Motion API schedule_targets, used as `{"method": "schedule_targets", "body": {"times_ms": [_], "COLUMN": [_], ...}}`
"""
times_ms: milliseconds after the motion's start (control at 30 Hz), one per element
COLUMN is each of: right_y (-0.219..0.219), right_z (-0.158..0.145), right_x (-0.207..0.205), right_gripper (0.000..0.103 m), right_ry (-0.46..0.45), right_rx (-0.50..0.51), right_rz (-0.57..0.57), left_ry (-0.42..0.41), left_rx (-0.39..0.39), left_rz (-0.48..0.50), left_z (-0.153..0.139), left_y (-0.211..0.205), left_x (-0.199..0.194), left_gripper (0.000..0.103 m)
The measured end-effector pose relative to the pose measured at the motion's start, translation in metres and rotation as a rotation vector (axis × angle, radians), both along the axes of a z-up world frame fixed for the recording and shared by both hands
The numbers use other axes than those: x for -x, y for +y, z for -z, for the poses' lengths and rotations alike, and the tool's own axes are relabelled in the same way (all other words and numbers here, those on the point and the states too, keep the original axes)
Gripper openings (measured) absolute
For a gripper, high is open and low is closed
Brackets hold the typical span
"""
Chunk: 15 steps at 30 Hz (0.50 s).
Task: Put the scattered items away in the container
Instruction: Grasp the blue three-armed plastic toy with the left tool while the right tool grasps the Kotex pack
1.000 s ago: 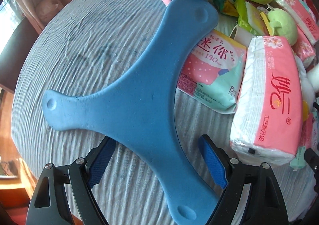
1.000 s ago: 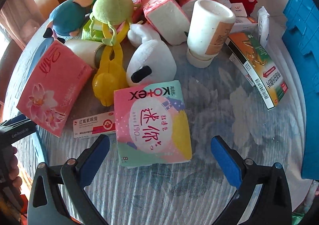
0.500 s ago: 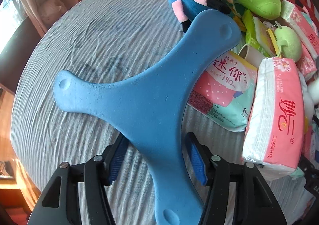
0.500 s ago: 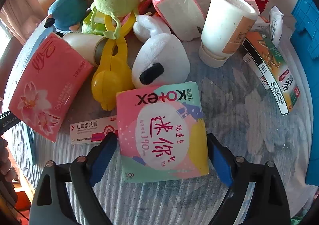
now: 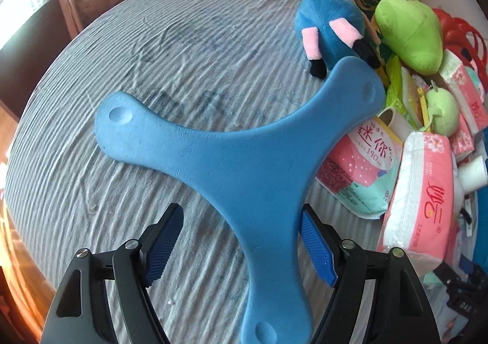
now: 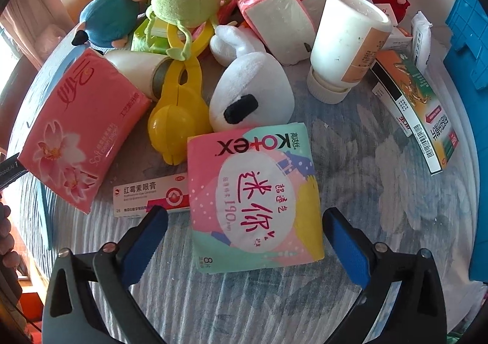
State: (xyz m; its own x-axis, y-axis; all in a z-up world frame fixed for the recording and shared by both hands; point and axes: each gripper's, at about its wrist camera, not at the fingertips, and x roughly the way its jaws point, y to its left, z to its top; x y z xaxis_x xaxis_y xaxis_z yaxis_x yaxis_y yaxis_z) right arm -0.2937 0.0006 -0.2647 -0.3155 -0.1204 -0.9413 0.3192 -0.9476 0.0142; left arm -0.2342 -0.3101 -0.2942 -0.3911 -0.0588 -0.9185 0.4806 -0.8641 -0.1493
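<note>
A flat blue three-armed foam piece [image 5: 244,173] lies on the striped cloth. Its near arm runs between the fingers of my open left gripper [image 5: 241,240]; the right pad touches its edge and the left pad stands apart. A pink Kotex pad pack [image 6: 253,200] lies flat on the table between the fingers of my open right gripper [image 6: 244,240]. Neither pad touches it. The blue container [image 6: 469,75] stands at the right edge of the right wrist view.
A pile lies behind the pack: pink tissue pack [image 6: 76,130], yellow clip [image 6: 180,106], white plush [image 6: 250,100], white bottle [image 6: 347,45], medicine boxes [image 6: 418,112], ointment box [image 6: 146,194], green and blue plush toys. The left wrist view shows a blue plush [image 5: 332,30] and tissue pack [image 5: 424,194].
The left gripper narrowed around the foam piece's arm, then opened slightly and drew back. The right gripper moved forward, bringing its fingers to either side of the Kotex pack.
</note>
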Motion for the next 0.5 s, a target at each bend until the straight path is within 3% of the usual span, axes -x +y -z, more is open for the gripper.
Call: {"method": "schedule_targets", "body": {"times_ms": [67, 133, 167, 200, 233, 267, 367, 500], "right_y": [0.002, 0.003, 0.002, 0.001, 0.002, 0.001, -0.002, 0.003], "right_z": [0.0, 0.002, 0.003, 0.004, 0.003, 0.001, -0.001, -0.013], "right_x": [0.001, 0.003, 0.003, 0.003, 0.002, 0.002, -0.002, -0.007], "right_gripper": [0.103, 0.103, 0.101, 0.084, 0.074, 0.071, 0.07, 0.069], "right_ry": [0.001, -0.001, -0.001, 0.002, 0.008, 0.011, 0.021, 0.04], "right_rx": [0.006, 0.005, 0.001, -0.006, 0.005, 0.007, -0.017, 0.005], "right_rz": [0.01, 0.013, 0.013, 0.013, 0.017, 0.021, 0.007, 0.016], "left_ry": [0.0, 0.009, 0.011, 0.016, 0.021, 0.024, 0.04, 0.088], "left_rx": [0.027, 0.109, 0.13, 0.13, 0.128, 0.139, 0.215, 0.244], "left_rz": [0.013, 0.036, 0.047, 0.051, 0.05, 0.048, 0.059, 0.077], "left_z": [0.003, 0.002, 0.002, 0.001, 0.0, -0.001, -0.008, -0.028], "left_y": [0.006, 0.014, 0.016, 0.018, 0.017, 0.017, 0.018, 0.015], "left_x": [0.003, 0.006, 0.006, 0.006, 0.005, 0.004, -0.006, -0.017], "left_gripper": [0.074, 0.054, 0.053, 0.052, 0.051, 0.048, 0.047, 0.046]}}
